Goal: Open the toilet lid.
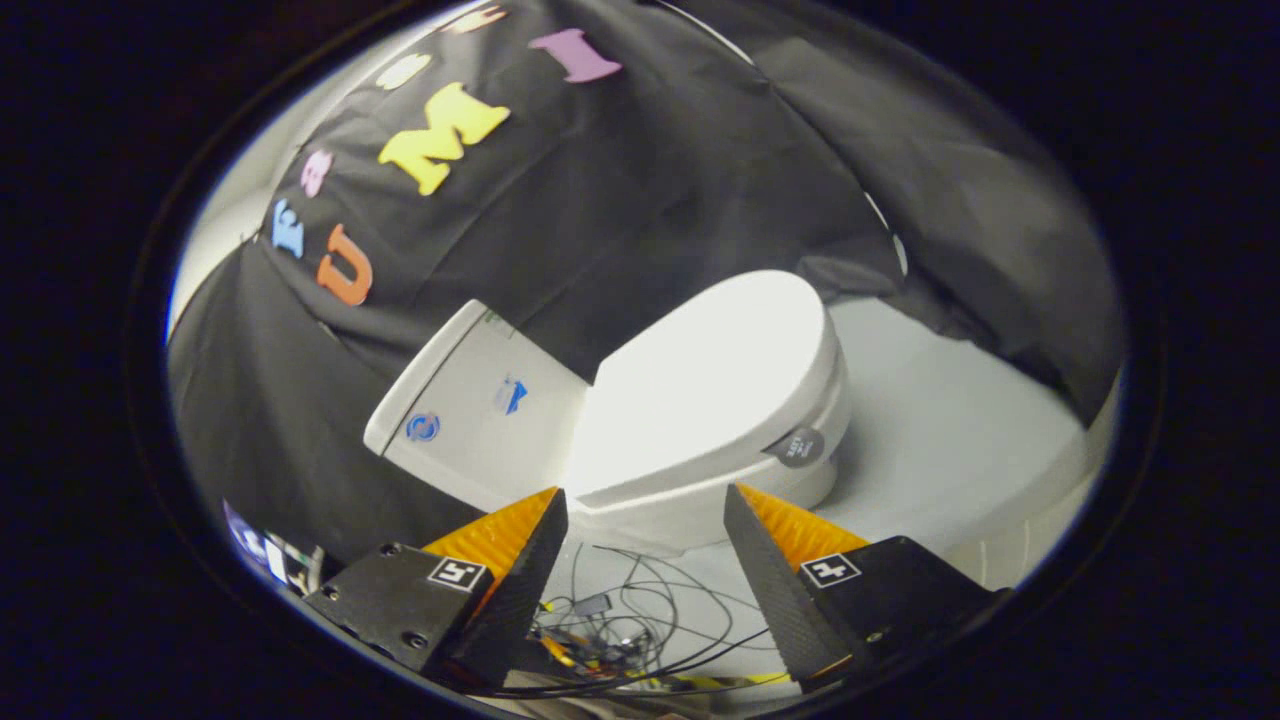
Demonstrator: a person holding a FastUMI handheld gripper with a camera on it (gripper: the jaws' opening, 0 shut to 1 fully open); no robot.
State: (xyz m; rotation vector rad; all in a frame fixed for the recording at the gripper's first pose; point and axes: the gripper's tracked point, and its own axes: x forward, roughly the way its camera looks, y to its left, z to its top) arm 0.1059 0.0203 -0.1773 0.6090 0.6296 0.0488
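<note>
A white toilet stands ahead of my fingers, seen tilted. Its lid (715, 375) lies flat and closed over the seat and bowl (690, 515), brightly lit. The white tank (470, 405) rises behind the lid, against the black cloth wall. A small round dark sticker (798, 447) sits on the seat's side edge. My gripper (645, 490) is open, and its two orange-and-black fingers (520, 560) stand wide apart with nothing between them. The tips hang just short of the toilet's near side, not touching it.
A tangle of thin black cables (625, 610) lies on the pale floor (950, 450) below my fingers. Black cloth hangs behind and to both sides of the toilet. Some small gear (270, 555) sits on the floor beside the left finger.
</note>
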